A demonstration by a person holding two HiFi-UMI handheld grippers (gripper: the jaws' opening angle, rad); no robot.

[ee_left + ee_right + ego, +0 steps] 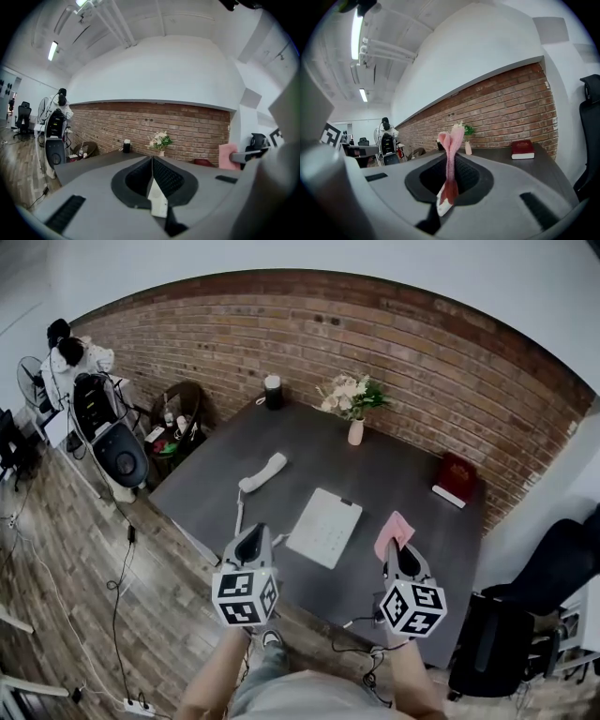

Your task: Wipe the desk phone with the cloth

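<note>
The white desk phone base (324,527) lies flat on the dark desk (394,474). Its handset (262,472) rests off the base to the left, joined by a cord. My right gripper (397,549) is shut on a pink cloth (394,532), held near the desk's front edge, right of the phone. In the right gripper view the cloth (451,154) stands pinched between the jaws. My left gripper (251,542) hovers at the front edge left of the phone, jaws shut with nothing in them, as the left gripper view (153,180) confirms.
A vase of flowers (352,407) and a black mug (272,391) stand at the desk's far edge by the brick wall. A red book (456,479) lies at the right. A black chair (548,568) sits right of the desk; a cluttered side table (173,427) stands left.
</note>
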